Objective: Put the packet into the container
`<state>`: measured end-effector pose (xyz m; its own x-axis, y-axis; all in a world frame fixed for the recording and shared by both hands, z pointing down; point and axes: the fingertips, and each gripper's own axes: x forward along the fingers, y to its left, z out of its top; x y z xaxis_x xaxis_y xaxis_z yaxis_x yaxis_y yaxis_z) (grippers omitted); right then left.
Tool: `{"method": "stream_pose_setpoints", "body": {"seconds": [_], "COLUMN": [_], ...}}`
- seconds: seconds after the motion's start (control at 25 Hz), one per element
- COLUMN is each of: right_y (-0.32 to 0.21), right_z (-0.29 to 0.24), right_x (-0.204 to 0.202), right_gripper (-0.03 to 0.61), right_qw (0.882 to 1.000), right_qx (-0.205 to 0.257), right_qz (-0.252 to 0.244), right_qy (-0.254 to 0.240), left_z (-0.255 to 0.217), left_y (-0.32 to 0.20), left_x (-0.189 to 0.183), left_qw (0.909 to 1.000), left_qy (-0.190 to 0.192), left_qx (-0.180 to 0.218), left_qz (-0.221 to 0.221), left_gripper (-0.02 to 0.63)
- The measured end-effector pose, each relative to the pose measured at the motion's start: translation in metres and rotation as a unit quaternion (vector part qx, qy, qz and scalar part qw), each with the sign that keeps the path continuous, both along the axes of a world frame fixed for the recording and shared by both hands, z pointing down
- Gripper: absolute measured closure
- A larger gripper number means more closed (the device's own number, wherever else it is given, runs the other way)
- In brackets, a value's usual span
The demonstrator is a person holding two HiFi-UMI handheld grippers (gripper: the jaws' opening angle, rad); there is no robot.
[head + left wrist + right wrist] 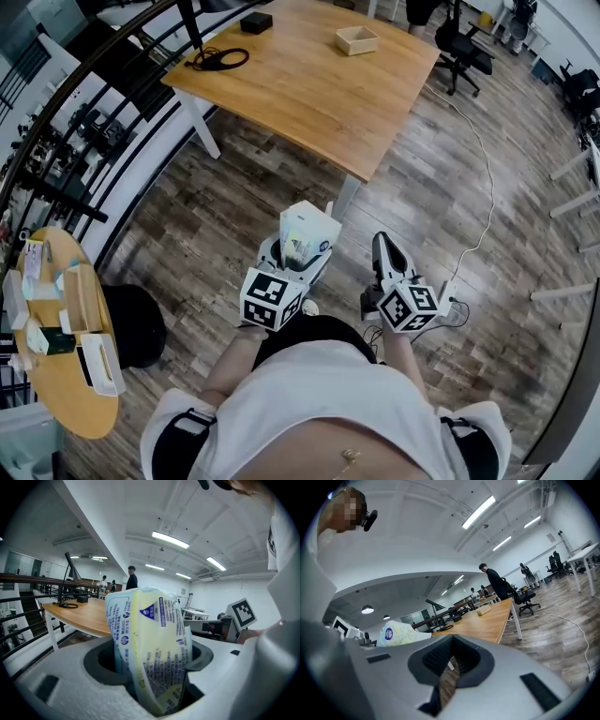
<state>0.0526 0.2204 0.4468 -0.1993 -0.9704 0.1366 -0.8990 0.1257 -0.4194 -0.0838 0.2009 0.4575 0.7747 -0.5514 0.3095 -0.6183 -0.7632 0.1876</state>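
Note:
A white and pale-yellow packet (pixel 306 234) with blue print stands upright between the jaws of my left gripper (pixel 302 251), which is shut on it. In the left gripper view the packet (pixel 150 644) fills the gap between the jaws. My right gripper (pixel 383 247) is beside it to the right, jaws together and holding nothing; its own view shows only a thin slit between them (pixel 449 670). The container, a small open tan box (pixel 357 39), sits on the far part of the wooden table (pixel 319 94), well ahead of both grippers. It is also in the right gripper view (pixel 483 611).
A coiled black cable (pixel 217 59) and a black box (pixel 256 22) lie on the table's left end. A round side table (pixel 66 394) with several items stands at my left by a black railing (pixel 84 103). An office chair (pixel 464 47) and a white floor cable (pixel 484 178) are at the right.

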Motion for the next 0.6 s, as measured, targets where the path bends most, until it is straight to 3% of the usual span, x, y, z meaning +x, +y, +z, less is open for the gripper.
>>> {"method": "stream_pose_setpoints", "body": {"seconds": [0.6], "right_y": [-0.037], "right_z": [-0.004], "right_x": [0.008], "right_gripper": [0.567], "right_qw": [1.000], "right_qx": [0.006], "right_qz": [0.008], "right_qy": [-0.004], "left_z": [-0.005], "left_y": [-0.040], "left_x": [0.009], "left_qw": [1.0000], "left_qy": [0.005], "left_qx": [0.005], "left_qz": [0.005], "left_gripper": [0.280]}}
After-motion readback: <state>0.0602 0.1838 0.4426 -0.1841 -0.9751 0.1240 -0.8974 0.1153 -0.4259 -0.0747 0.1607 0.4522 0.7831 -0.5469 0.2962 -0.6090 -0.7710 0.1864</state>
